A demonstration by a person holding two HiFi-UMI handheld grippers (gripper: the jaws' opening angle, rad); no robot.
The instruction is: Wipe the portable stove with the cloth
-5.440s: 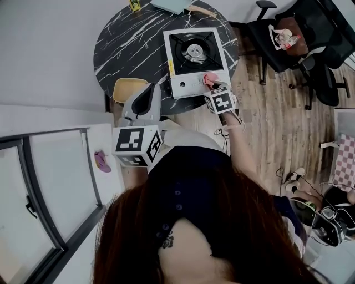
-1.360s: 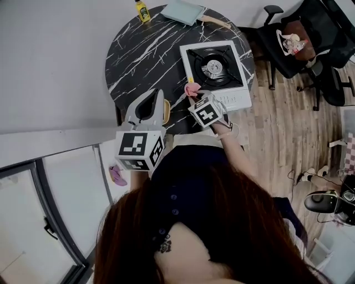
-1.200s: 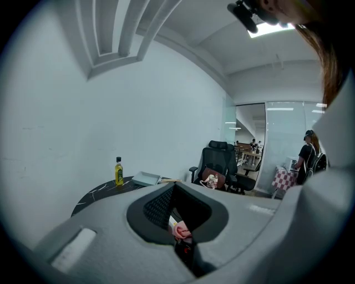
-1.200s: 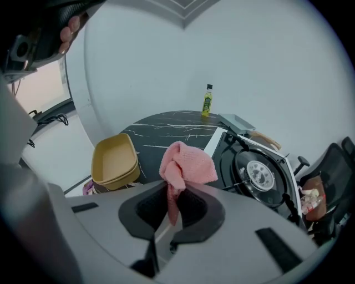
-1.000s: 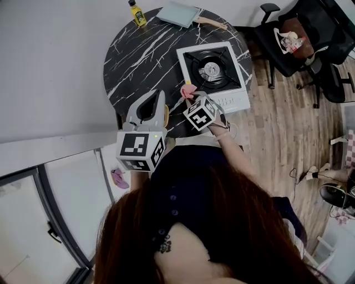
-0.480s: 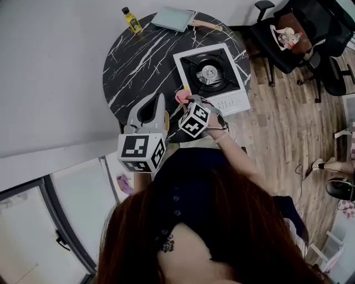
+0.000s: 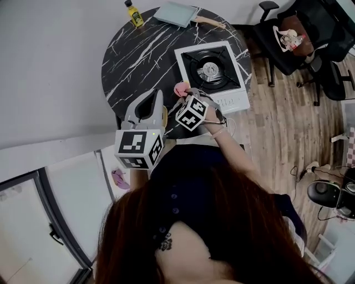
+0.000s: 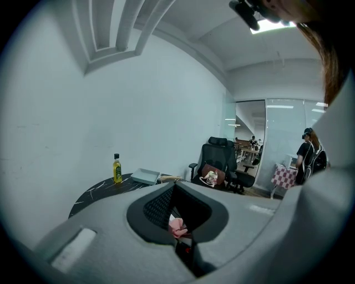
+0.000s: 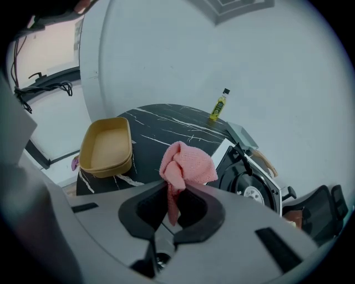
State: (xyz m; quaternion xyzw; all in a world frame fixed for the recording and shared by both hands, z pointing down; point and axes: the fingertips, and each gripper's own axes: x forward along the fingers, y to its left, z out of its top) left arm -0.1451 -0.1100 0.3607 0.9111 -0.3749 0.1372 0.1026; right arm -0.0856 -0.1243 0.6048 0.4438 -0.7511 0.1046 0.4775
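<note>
Pink at the tips of the right claw (image 9: 176, 191): grips a bunched cloth (image 9: 186, 163), pressed shut on its hanging tail, with the knotted bulk standing above. Hovers over the near side of the round black marbled table (image 9: 161, 128), just off the near left corner of the white portable stove (image 9: 250, 180) and apart from it. Appears in the head view as the same claw (image 7: 183, 95), cloth (image 7: 181, 89) at its tip, close beside the stove (image 7: 211, 67) with its black burner top facing up. Keeps company with the left claw (image 8: 173, 186), closed tip to tip on nothing, only the pink cloth glimpsed beyond through the loop of its pads. Hangs, that left claw (image 7: 159, 95), above the near rim of the table (image 7: 133, 55), next to a yellow tray (image 9: 105, 145). Further out: a small yellow oil bottle (image 7: 132, 12) and a pale blue-grey board (image 7: 176, 13) at the far edge, then black office chairs (image 7: 288, 33) on the wooden floor (image 7: 277, 122).
</note>
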